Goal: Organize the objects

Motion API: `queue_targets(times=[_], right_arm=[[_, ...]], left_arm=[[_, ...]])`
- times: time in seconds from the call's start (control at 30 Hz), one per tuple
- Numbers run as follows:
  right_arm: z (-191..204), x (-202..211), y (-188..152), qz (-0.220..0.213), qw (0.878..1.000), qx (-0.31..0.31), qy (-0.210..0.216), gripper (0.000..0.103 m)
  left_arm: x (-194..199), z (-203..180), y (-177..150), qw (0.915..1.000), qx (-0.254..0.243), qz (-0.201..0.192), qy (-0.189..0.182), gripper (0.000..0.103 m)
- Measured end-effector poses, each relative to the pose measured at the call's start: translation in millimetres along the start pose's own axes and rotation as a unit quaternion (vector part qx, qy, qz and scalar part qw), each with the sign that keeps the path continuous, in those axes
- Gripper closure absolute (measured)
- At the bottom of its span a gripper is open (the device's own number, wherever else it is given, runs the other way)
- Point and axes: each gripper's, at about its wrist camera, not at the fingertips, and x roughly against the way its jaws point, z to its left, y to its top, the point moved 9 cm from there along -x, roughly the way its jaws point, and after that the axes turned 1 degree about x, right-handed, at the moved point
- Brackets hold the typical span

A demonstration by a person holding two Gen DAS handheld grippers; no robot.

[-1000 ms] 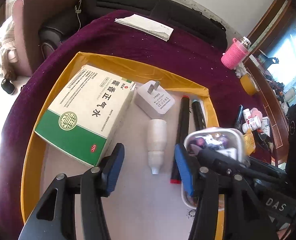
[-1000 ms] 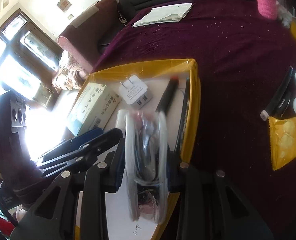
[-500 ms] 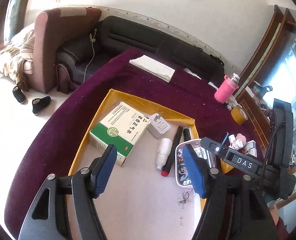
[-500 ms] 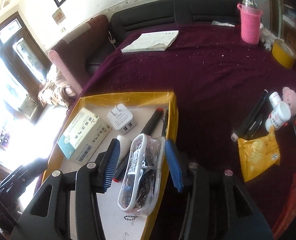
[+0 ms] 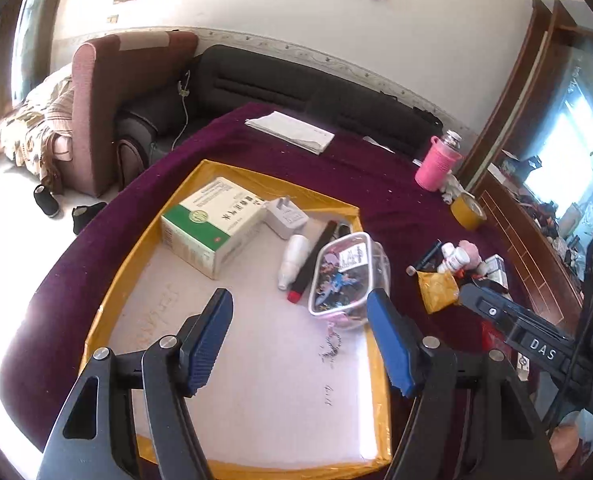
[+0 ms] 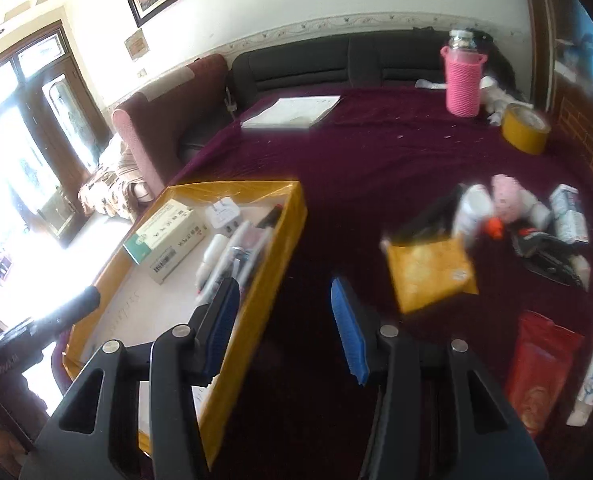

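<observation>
The clear pouch (image 5: 346, 276) lies inside the yellow tray (image 5: 136, 256), centre right of the left wrist frame, beside the marker (image 5: 312, 260). It is judged light, soft and slippery, best taken across its narrow middle. The left tool (image 5: 300, 338) stands half open and empty. The right tool (image 6: 284, 326) is opening, nothing between its jaws, near the yellow packet (image 6: 430, 272) on the counter (image 6: 376, 152).

Two fisheye wrist views look steeply down at a table under a dark purple cloth (image 5: 256, 152). The left view hangs near above a shallow yellow-rimmed cardboard tray (image 5: 136, 240). The right view faces cloth beside that tray (image 6: 292, 208). Both show a pink knitted bottle (image 5: 436, 164).
</observation>
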Motion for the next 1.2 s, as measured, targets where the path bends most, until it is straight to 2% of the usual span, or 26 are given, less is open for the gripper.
queue_targets(times=[0.07, 0.13, 0.2, 0.23, 0.27, 0.33, 0.37, 0.43, 0.53, 0.63, 0.8, 0.9, 0.97, 1.1, 1.17, 1.2], right_arm=[[-32.4, 36.8, -6.8, -0.045, 0.998, -0.003, -0.046, 0.049], [-73.6, 80.2, -10.4, -0.101, 0.989, -0.021, -0.109, 0.039], [-120.9, 125.2, -14.5, -0.160, 0.970, -0.051, -0.175, 0.006], [-141.9, 139.7, -17.8, -0.176, 0.963, -0.064, -0.193, 0.000], [-165.2, 149.8, -23.4, -0.175, 0.959, -0.081, -0.206, 0.000], [-222.1, 158.7, -45.1, -0.121, 0.954, -0.145, -0.233, 0.000], [-247.5, 161.6, -58.8, -0.097, 0.952, -0.180, -0.228, 0.000], [-282.1, 170.3, -83.6, -0.079, 0.947, -0.227, -0.214, 0.000], [-311.5, 177.3, -108.0, -0.055, 0.941, -0.247, -0.227, 0.000], [-320.1, 173.8, -110.3, -0.044, 0.942, -0.250, -0.220, 0.000], [-315.8, 148.6, -77.0, -0.034, 0.956, -0.217, -0.197, 0.000], [-301.8, 110.5, -40.3, -0.021, 0.973, -0.173, -0.153, 0.000], [-296.6, 79.7, -18.2, -0.008, 0.980, -0.159, -0.122, 0.000], [-300.3, 17.1, 6.4, 0.037, 0.979, -0.170, -0.103, 0.002], [-292.2, -7.7, 4.6, 0.069, 0.978, -0.189, -0.056, 0.012], [-280.5, -14.8, 2.4, 0.082, 0.976, -0.199, -0.020, 0.012]], left_arm=[[3.0, -20.6, -6.3, 0.9998, -0.014, -0.003, -0.010, 0.039], [4.3, -41.9, -14.3, 0.9993, -0.033, -0.009, -0.017, 0.039], [3.3, -68.8, -25.3, 0.9977, -0.059, -0.016, -0.028, 0.039], [3.1, -80.3, -30.0, 0.9970, -0.069, -0.017, -0.032, 0.038], [-0.6, -93.8, -37.2, 0.9961, -0.080, -0.010, -0.037, 0.037], [-8.7, -116.1, -51.8, 0.9939, -0.097, 0.012, -0.052, 0.037], [-12.4, -128.0, -60.5, 0.9920, -0.109, 0.024, -0.058, 0.037], [-15.1, -145.3, -72.0, 0.9894, -0.126, 0.036, -0.063, 0.037], [-20.2, -167.3, -86.6, 0.9872, -0.139, 0.052, -0.060, 0.037], [-26.8, -190.3, -104.9, 0.9829, -0.150, 0.077, -0.074, 0.037], [-26.9, -209.7, -120.2, 0.9770, -0.173, 0.092, -0.084, 0.037], [-26.9, -208.2, -118.7, 0.9779, -0.155, 0.106, -0.092, 0.037], [-25.1, -202.9, -114.6, 0.9801, -0.142, 0.106, -0.090, 0.037], [-19.7, -187.8, -105.3, 0.9843, -0.131, 0.090, -0.076, 0.037], [-18.0, -177.4, -99.4, 0.9861, -0.130, 0.082, -0.065, 0.037], [-17.7, -172.6, -96.7, 0.9869, -0.128, 0.078, -0.061, 0.037]])
